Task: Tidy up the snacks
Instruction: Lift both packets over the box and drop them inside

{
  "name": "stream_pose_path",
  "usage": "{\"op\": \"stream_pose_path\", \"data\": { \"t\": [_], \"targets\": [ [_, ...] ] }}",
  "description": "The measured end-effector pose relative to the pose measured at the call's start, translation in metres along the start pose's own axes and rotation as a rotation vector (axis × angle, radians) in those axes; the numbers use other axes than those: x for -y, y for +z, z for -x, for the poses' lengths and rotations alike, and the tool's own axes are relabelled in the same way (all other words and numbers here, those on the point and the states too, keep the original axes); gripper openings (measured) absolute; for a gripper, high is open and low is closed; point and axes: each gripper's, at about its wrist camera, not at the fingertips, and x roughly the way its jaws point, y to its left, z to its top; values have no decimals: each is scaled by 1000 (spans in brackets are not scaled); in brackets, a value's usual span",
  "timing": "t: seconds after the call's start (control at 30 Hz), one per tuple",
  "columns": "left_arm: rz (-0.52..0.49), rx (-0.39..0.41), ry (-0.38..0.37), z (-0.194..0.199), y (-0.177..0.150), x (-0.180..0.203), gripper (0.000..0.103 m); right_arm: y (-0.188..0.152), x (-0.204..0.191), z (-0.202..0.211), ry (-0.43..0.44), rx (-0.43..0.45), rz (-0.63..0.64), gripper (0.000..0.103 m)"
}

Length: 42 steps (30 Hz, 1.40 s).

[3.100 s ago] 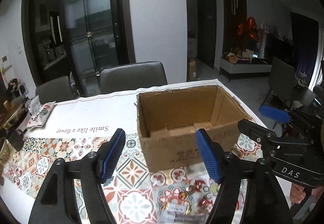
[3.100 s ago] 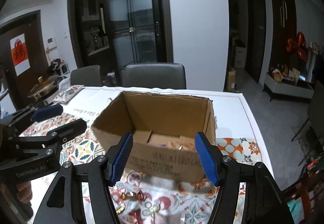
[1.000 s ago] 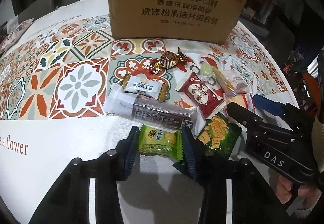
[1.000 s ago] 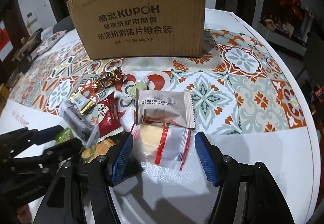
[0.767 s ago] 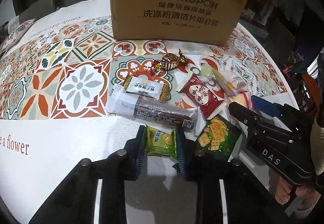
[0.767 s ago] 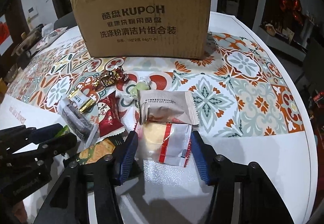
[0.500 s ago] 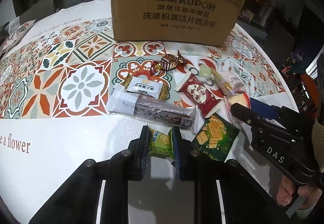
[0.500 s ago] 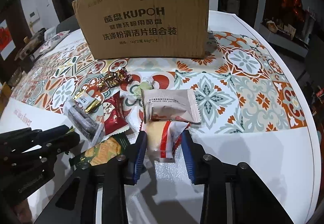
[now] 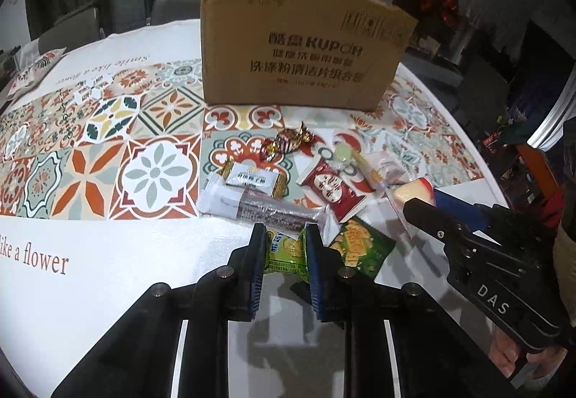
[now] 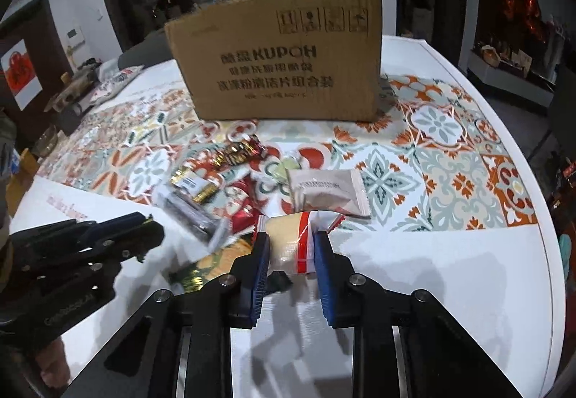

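A brown cardboard box [image 9: 302, 48] stands on the patterned tablecloth, also in the right wrist view [image 10: 284, 63]. Several wrapped snacks lie in front of it. My left gripper [image 9: 284, 246] is shut on a small green snack packet [image 9: 284, 252], lifted slightly off the cloth. My right gripper [image 10: 289, 246] is shut on a yellow pastry in a clear red-striped wrapper [image 10: 288, 236], which also shows in the left wrist view [image 9: 410, 191]. A green cracker packet [image 9: 360, 246], a long dark bar [image 9: 259, 207] and a red packet [image 9: 331, 187] lie close by.
A beige packet [image 10: 327, 192], a gold-ended white candy [image 9: 252, 178] and a brown-gold twisted candy [image 9: 288, 142] lie on the cloth. Grey chairs [image 9: 176, 7] stand behind the table. A patterned pouch [image 9: 34, 70] lies at the far left. The table edge [image 10: 550, 272] curves on the right.
Both grippers came down from above the box to the snacks. The left closed on the green packet, the right on the yellow pastry. Both have started lifting.
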Motion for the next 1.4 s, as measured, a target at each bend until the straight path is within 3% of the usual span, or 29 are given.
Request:
{"op": "stream_pose_path", "data": {
  "t": [0.5, 0.83, 1.23, 1.4],
  "targets": [
    [-64, 164, -14, 54, 32, 8, 22, 35, -17, 47, 43, 140, 51, 26],
    [-98, 273, -61, 85, 81, 14, 22, 81, -16, 69, 47, 253, 61, 26],
    [-176, 384, 2, 107, 146, 19, 22, 144, -21, 80, 50, 339, 112, 26],
    [-203, 391, 12, 102, 171, 20, 22, 169, -20, 74, 55, 337, 127, 26]
  ]
}}
